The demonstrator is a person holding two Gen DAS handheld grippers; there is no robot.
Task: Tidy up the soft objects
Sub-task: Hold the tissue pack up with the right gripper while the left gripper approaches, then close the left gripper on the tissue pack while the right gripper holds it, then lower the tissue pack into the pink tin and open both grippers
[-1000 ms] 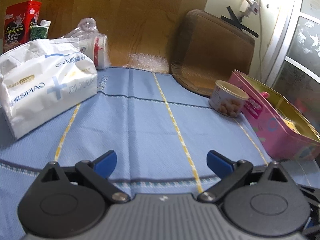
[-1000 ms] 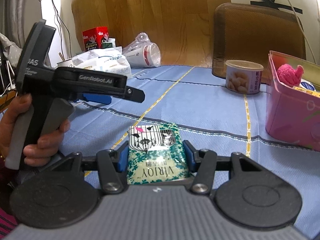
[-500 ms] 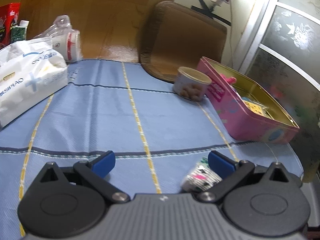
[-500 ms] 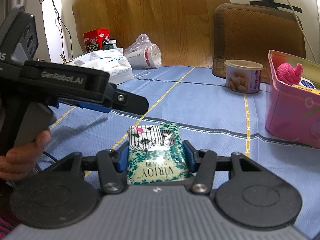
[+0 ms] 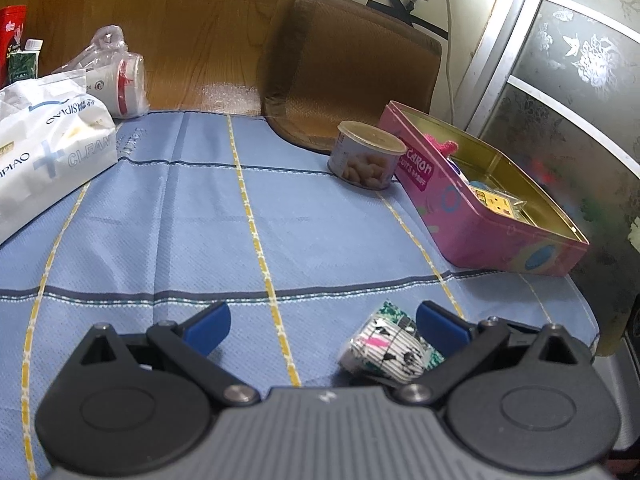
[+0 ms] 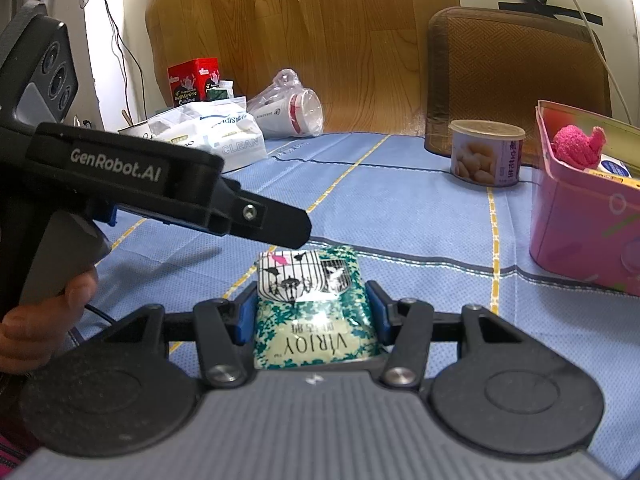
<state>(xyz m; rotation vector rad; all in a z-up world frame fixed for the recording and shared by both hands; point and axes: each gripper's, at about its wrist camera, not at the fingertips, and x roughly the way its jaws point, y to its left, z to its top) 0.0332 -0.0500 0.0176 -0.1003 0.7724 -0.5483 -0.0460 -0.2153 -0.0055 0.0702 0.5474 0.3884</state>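
Observation:
A small green-and-white tissue pack (image 6: pixel 312 312) sits between the blue pads of my right gripper (image 6: pixel 312 314), which is shut on its sides just above the blue tablecloth (image 6: pixel 400 208). My left gripper (image 5: pixel 323 328) is open with wide jaws. The same pack (image 5: pixel 384 344) shows just inside its right fingertip (image 5: pixel 440 330), and no pad presses on it. In the right wrist view the left gripper (image 6: pixel 276 224) hangs over the pack's far end, held by a hand (image 6: pixel 40 320). An open pink tin (image 6: pixel 580 232) at the right holds a pink fuzzy toy (image 6: pixel 578 146).
A round can (image 5: pixel 366 156) stands beside the pink tin (image 5: pixel 480 220). A large white tissue bag (image 5: pixel 48 156) and bagged paper cups (image 5: pixel 116 80) lie at the far left, with a red box (image 6: pixel 194 80) behind. A brown chair back (image 5: pixel 352 68) rises at the table's far edge.
My left gripper has swung to the right, bringing the small pack and the pink tin into its view, and now reaches over the pack. The right gripper and its pack have stayed still.

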